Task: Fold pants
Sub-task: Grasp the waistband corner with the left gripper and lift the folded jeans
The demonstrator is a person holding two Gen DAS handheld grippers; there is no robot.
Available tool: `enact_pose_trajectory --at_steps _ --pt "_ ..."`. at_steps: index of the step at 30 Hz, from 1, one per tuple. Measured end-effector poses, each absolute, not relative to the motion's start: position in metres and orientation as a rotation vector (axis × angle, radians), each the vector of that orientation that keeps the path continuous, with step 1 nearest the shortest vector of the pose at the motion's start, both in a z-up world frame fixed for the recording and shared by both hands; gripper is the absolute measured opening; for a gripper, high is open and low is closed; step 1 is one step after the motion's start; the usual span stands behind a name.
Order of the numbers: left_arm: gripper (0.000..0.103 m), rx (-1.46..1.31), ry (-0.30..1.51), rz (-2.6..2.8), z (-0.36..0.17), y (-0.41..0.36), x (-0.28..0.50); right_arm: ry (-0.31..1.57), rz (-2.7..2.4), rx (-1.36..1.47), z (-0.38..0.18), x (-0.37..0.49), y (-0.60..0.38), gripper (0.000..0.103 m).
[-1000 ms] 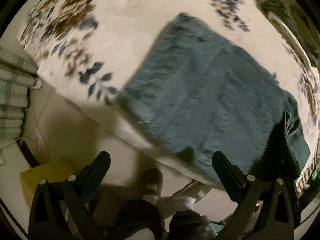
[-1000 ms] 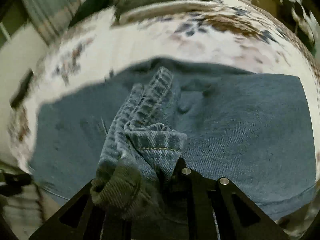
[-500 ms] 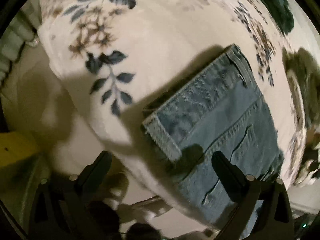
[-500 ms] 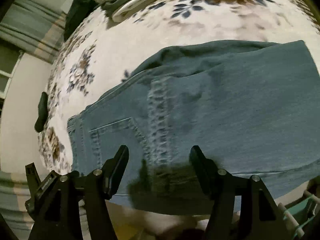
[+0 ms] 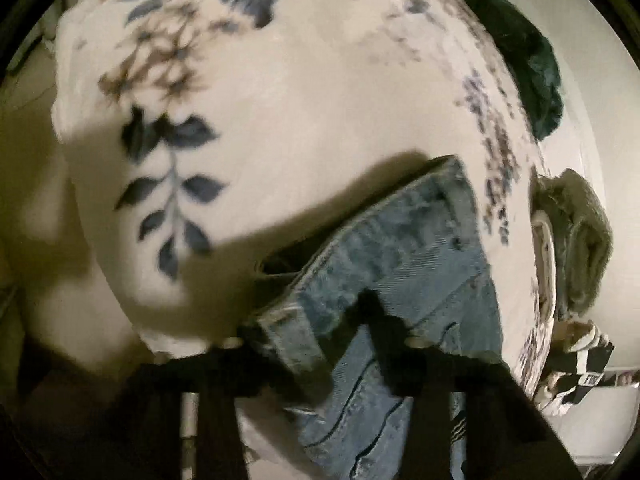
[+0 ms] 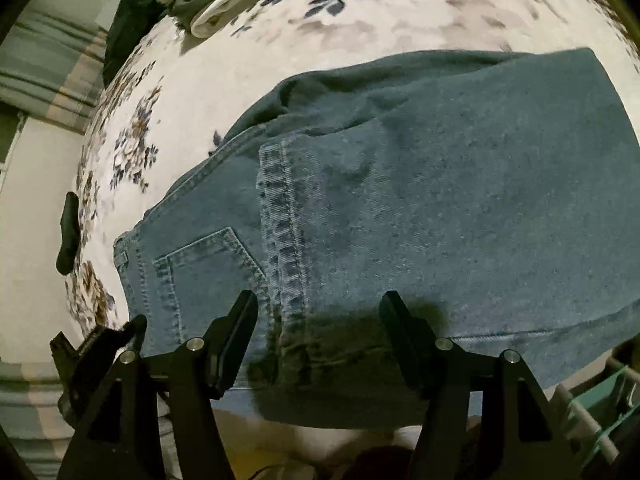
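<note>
The pants are blue jeans (image 6: 440, 208), folded over and lying on a floral bedspread (image 6: 360, 24). In the right wrist view my right gripper (image 6: 320, 332) is open and empty, its fingers astride the thick seam at the near edge, a back pocket (image 6: 208, 268) to the left. In the left wrist view my left gripper (image 5: 308, 340) has closed in on the waistband corner (image 5: 288, 324) of the jeans (image 5: 400, 264); the image is blurred. The left gripper (image 6: 96, 344) also shows at the lower left of the right wrist view.
The bedspread (image 5: 300, 100) fills most of both views. A dark green garment (image 5: 532, 68) and an olive furry garment (image 5: 580, 240) lie at the far edge of the bed. A small black object (image 6: 68, 236) lies on the bed's left side. The bed edge is just below the grippers.
My right gripper let go of the bunched denim and opened over the flat fold. My left gripper swung to the waistband corner and closed on it.
</note>
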State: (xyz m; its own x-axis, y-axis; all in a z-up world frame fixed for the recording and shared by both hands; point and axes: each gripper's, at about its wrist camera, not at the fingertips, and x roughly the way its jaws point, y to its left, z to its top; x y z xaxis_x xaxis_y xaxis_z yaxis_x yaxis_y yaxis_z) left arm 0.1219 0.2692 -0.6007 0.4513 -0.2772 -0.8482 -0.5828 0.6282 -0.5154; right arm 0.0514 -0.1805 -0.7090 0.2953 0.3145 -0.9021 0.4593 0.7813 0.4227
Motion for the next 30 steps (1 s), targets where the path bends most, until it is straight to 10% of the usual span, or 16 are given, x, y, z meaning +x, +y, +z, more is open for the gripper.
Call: enact_pose_trajectory --at_steps 18,30 --pt "0.016 -0.444 0.818 -0.081 -0.403 0.12 0.117 1.15 -0.221 0.867 -0.668 -0.013 -0.292 0.067" --pt "0.016 -0.229 0.815 -0.466 -0.39 -0.1 0.082 1.021 -0.459 0.965 -0.643 -0.116 -0.431 0.067"
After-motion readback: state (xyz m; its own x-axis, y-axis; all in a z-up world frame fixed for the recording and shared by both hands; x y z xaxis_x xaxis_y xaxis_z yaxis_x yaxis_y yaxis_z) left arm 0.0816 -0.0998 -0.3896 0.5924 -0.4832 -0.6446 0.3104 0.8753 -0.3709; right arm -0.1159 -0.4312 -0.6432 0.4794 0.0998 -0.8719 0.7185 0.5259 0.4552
